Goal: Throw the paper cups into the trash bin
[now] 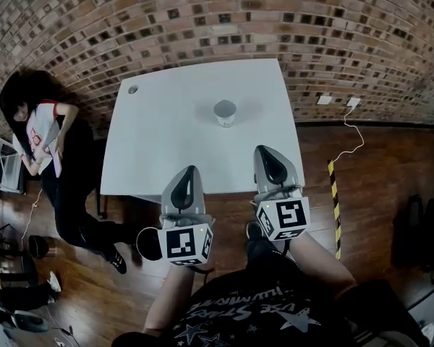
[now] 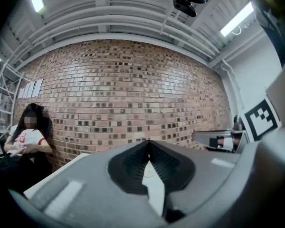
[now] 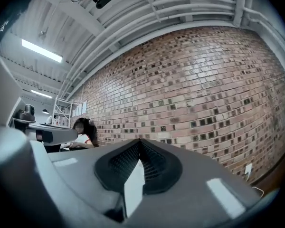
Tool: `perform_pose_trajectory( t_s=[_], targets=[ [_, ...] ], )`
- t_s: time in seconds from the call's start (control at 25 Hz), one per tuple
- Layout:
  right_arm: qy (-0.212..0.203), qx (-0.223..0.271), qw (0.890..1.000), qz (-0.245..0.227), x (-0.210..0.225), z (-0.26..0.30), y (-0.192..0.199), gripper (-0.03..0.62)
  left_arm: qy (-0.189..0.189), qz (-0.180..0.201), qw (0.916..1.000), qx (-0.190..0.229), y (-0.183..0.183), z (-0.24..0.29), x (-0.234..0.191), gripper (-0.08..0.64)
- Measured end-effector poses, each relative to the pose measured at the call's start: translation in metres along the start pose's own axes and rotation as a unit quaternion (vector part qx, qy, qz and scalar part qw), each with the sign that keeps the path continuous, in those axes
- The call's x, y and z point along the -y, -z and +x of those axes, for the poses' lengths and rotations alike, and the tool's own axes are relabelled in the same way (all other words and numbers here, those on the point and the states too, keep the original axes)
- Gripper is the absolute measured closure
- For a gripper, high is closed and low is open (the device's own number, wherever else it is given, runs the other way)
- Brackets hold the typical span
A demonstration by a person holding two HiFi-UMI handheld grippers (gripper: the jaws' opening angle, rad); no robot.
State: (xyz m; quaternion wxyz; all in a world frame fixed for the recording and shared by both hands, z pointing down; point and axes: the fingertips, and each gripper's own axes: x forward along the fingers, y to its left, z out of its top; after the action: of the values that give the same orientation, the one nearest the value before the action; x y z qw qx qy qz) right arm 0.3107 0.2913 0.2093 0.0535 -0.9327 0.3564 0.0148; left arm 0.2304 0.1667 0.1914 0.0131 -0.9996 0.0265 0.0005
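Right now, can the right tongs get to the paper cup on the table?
Probably yes. The white table between the right tongs and the paper cup is bare, so the way looks free; the tongs are shut and would need to open first.

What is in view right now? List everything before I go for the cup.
paper cup: one, white, upright on the table, toward its far side
table: one, white, ahead, before the brick wall
small round object: one, grey, table's far left corner; too small to identify
brick wall: one, red-brown, behind the table
seated person: one, white top, left of the table
striped tape: one strip, yellow and black, on the wooden floor at right
trash bin: none identifiable
left gripper: one, grey, shut, empty, over the table's near edge
right gripper: one, grey, shut, empty, over the table's near edge
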Motion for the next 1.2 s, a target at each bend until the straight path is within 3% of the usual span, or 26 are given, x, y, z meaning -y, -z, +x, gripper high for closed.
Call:
perform_pose_trajectory(
  t_s=[0.24,0.52,0.8,1.12,1.16,1.2],
  targets=[
    [-0.027,-0.009,1.0,-0.001,0.031,0.032,0.006,0.586,-0.036,-0.002,0.9992,-0.017,-0.004,0.048,0.006,0.555],
    [-0.051,-0.015,0.999,0.008,0.046,0.055,0.008,0.586,-0.03,0.003,0.9993,-0.021,-0.001,0.072,0.015,0.555],
    [-0.037,-0.007,0.999,-0.003,0.045,0.068,0.007,0.586,-0.022,0.001,0.9994,-0.026,0.016,0.084,-0.003,0.555],
    [-0.014,-0.037,0.999,-0.009,0.045,0.09,0.037,0.586,0.006,-0.001,0.9994,-0.033,0.039,0.106,-0.023,0.555],
    [-0.018,-0.044,0.999,-0.013,0.043,0.092,0.044,0.56,0.005,-0.003,0.9993,-0.037,0.042,0.108,-0.026,0.555],
    [-0.024,-0.053,0.998,-0.016,0.04,0.095,0.051,0.486,0.004,-0.005,0.9992,-0.041,0.046,0.11,-0.03,0.555]
  ],
)
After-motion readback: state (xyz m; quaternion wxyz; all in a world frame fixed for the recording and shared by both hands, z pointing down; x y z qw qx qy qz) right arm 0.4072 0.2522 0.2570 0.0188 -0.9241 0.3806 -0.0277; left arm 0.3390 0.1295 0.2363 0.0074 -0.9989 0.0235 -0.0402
